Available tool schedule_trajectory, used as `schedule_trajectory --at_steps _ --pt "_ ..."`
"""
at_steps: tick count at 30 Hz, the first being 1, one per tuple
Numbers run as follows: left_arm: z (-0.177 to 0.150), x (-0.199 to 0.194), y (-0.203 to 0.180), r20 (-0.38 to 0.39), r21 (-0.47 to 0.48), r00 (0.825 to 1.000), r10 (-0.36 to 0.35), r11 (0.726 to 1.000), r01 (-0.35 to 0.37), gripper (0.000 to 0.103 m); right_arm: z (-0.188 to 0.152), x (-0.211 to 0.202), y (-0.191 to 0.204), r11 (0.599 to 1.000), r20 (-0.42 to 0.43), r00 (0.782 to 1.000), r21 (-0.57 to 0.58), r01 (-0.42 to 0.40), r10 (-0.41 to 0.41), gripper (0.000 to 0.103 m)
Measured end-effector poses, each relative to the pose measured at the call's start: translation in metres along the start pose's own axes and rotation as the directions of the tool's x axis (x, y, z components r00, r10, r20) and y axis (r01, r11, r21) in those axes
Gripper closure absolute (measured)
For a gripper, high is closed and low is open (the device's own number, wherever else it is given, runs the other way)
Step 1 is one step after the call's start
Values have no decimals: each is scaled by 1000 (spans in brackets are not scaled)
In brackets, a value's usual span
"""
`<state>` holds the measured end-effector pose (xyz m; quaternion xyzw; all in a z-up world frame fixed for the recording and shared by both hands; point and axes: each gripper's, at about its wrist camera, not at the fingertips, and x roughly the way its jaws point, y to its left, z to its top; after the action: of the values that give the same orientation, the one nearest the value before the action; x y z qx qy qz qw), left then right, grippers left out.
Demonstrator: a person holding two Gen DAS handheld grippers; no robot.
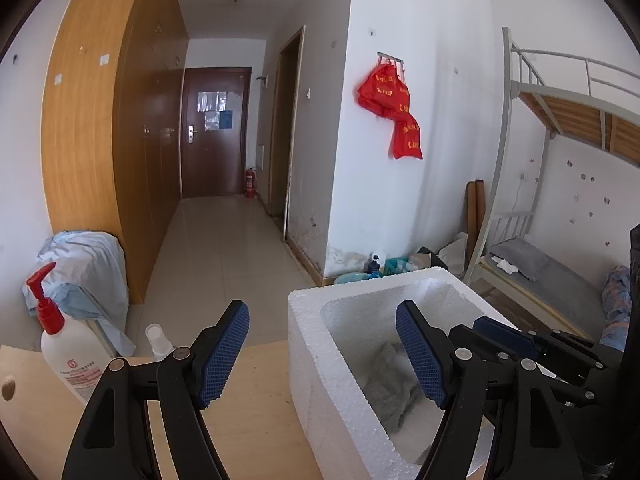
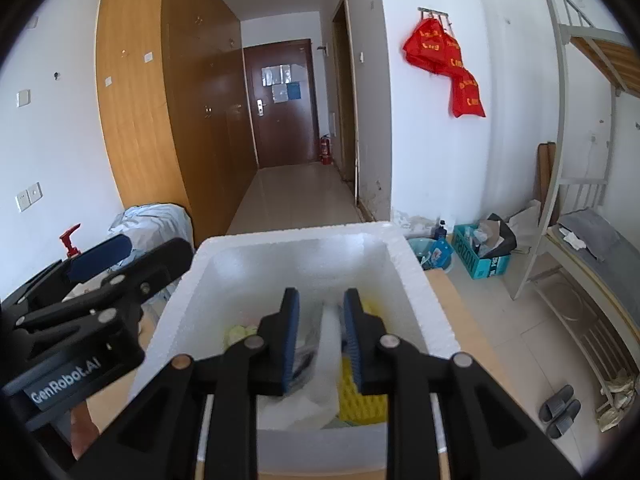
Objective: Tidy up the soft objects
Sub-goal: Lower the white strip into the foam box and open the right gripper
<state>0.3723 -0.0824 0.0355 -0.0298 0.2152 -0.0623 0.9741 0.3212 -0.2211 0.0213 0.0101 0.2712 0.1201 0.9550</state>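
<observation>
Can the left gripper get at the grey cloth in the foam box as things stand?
Probably yes. The left gripper is open and empty above the foam box's open top, and the grey cloth lies uncovered; the right gripper crowds the box alongside.

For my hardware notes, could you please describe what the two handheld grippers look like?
Both the left gripper and right gripper are black plastic with scissor-like linked arms, silver pivot pins and flat dark-blue textured pads. In the right wrist view, the left gripper's body carries white "GenRobot.AI" lettering. No cables or sleeves show.

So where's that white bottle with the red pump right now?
In the left wrist view, the pump bottle stands at far left on the wooden table, beside a small clear bottle.
</observation>
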Motion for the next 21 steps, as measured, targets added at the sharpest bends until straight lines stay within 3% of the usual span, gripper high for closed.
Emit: schedule_trajectory --at_steps 3,7,21 --pt "1 -1 1 3 0 1000 -1 1000 1 26 0 -1 3 1000 2 1000 -8 9 -9 54" --pt "2 -2 1 6 -10 1000 0 1000 0 26 1 -8 3 999 28 999 -5 32 -32 36" --pt "4 -23 4 22 -9 1000 5 1000 -5 26 0 -23 3 998 30 998 -6 63 -63 36"
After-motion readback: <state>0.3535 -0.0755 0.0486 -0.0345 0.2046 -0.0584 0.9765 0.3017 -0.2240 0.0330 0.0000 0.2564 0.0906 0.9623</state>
